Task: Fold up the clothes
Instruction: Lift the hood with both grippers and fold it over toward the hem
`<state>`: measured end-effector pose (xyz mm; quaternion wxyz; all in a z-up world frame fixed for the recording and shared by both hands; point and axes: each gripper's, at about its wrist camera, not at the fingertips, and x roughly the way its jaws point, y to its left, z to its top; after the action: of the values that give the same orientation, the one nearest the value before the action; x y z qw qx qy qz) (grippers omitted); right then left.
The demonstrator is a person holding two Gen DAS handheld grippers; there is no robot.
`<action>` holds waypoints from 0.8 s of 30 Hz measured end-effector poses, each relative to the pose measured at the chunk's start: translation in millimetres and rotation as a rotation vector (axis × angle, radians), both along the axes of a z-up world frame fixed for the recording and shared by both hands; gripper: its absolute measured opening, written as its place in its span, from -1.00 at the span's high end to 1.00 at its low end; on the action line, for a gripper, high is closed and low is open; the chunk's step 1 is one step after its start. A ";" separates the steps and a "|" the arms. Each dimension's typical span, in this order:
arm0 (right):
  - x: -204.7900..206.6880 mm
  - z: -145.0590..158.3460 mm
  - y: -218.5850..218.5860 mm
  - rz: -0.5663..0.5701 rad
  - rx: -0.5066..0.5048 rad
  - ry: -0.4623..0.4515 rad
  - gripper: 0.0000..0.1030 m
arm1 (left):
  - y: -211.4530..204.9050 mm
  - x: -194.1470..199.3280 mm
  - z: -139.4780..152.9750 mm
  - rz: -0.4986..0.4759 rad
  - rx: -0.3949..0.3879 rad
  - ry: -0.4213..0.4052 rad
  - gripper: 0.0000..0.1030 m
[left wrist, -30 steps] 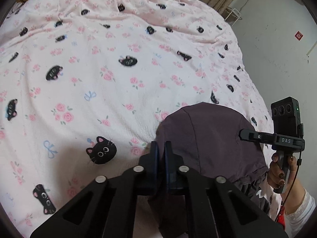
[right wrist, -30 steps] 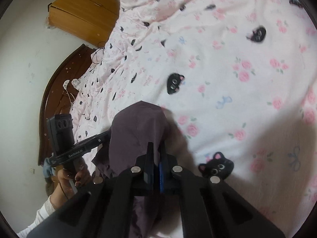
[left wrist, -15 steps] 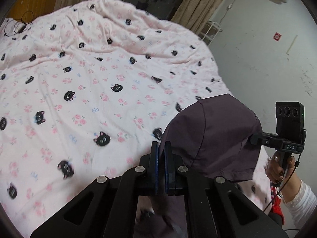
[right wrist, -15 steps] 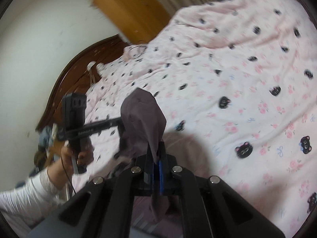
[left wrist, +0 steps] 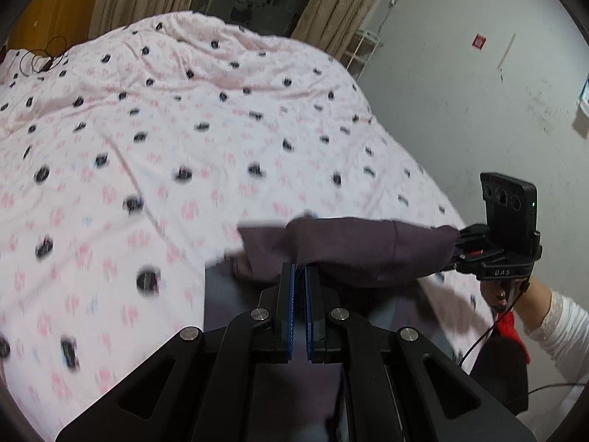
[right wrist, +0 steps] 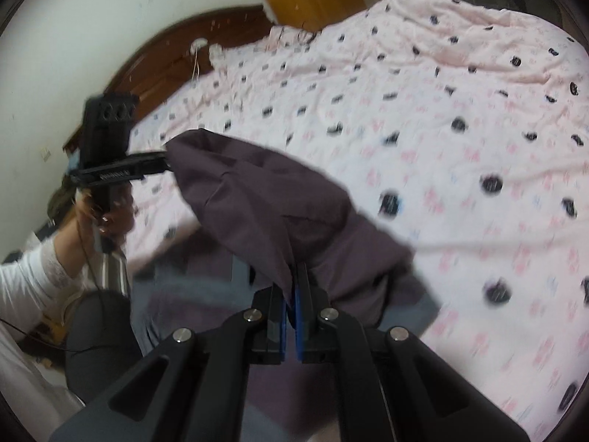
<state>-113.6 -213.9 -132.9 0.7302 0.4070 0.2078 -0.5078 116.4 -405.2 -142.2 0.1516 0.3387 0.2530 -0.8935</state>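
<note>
Left gripper [left wrist: 299, 270]: jaws closed tight, blue pads nearly touching, pinching a fold of the dark purple garment [left wrist: 353, 250], pointing steeply downward. Right gripper [right wrist: 293, 276]: same state, jaws clamped on another part of that garment, also angled down. In the left wrist view the right gripper sits far right, roughly level, its jaws buried in cloth, gripped from below by the right hand [left wrist: 500, 293], white sleeve [left wrist: 556, 328] on the forearm. In the right wrist view the left gripper is far left, held by the left hand [right wrist: 110, 217], white lace sleeve on that forearm, arm extended out to the side. Both hands raised, apart.
</note>
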 end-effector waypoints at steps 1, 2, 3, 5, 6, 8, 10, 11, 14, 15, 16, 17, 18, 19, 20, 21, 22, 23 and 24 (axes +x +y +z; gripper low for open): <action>6.4 -5.2 5.1 0.005 0.010 0.012 0.92 | 6.5 3.6 -4.3 -0.002 -0.001 -0.018 0.93; 11.4 -9.0 8.6 0.007 0.015 0.026 0.92 | 12.9 7.0 -8.8 -0.004 -0.002 -0.040 0.93; 16.5 -12.8 12.2 0.009 0.021 0.040 0.92 | 19.5 10.2 -14.5 -0.006 -0.004 -0.071 0.93; 27.3 -19.9 19.8 0.015 0.028 0.072 0.92 | 30.9 15.6 -25.8 -0.004 -0.008 -0.135 0.93; 33.4 -23.8 23.7 0.016 0.031 0.094 0.92 | 35.7 18.7 -31.6 0.000 -0.006 -0.165 0.93; 43.0 -28.8 27.7 0.019 0.033 0.136 0.92 | 41.4 25.1 -38.7 0.014 0.005 -0.191 0.93; 53.2 -32.9 31.0 0.021 0.032 0.190 0.92 | 44.6 34.2 -36.6 0.036 0.027 -0.165 0.93; 58.1 -34.4 32.5 0.021 0.031 0.219 0.92 | 46.2 38.7 -35.6 0.047 0.037 -0.152 0.93; 67.7 -35.6 34.6 0.026 0.019 0.294 0.92 | 50.6 50.0 -17.1 0.091 0.050 -0.046 0.93; 71.0 -36.1 35.8 0.027 0.014 0.322 0.92 | 51.3 50.0 -10.9 0.104 0.052 -0.011 0.93; 74.0 -37.1 37.5 0.028 0.010 0.350 0.92 | 50.7 45.8 -7.3 0.115 0.058 0.014 0.93; 76.5 -37.7 38.9 0.029 0.008 0.369 0.92 | 50.2 41.6 -3.8 0.126 0.064 0.040 0.93; 79.5 -39.0 40.7 0.033 0.005 0.396 0.92 | 49.6 37.4 -0.3 0.138 0.070 0.065 0.93; 82.5 -40.2 42.5 0.036 0.003 0.422 0.92 | 49.2 32.5 2.3 0.149 0.075 0.087 0.93; 85.1 -41.6 44.2 0.040 0.000 0.450 0.92 | 49.3 26.0 2.6 0.164 0.078 0.098 0.93; 88.1 -43.6 45.9 0.044 0.000 0.476 0.92 | 49.6 18.4 1.5 0.181 0.072 0.100 0.93; 91.1 -45.5 47.6 0.049 0.000 0.502 0.91 | 50.7 8.8 -1.3 0.198 0.060 0.090 0.93; 94.0 -47.5 49.3 0.054 0.000 0.528 0.91 | 51.7 2.8 -6.8 0.211 0.056 0.066 0.93; 95.4 -49.5 50.7 0.056 0.001 0.543 0.91 | 51.6 -0.3 -16.6 0.227 0.062 0.020 0.93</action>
<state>-18.2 -163.2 -182.3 0.6613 0.2506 0.4075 -0.5778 116.1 -353.6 -158.7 0.2389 0.3034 0.3187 -0.8656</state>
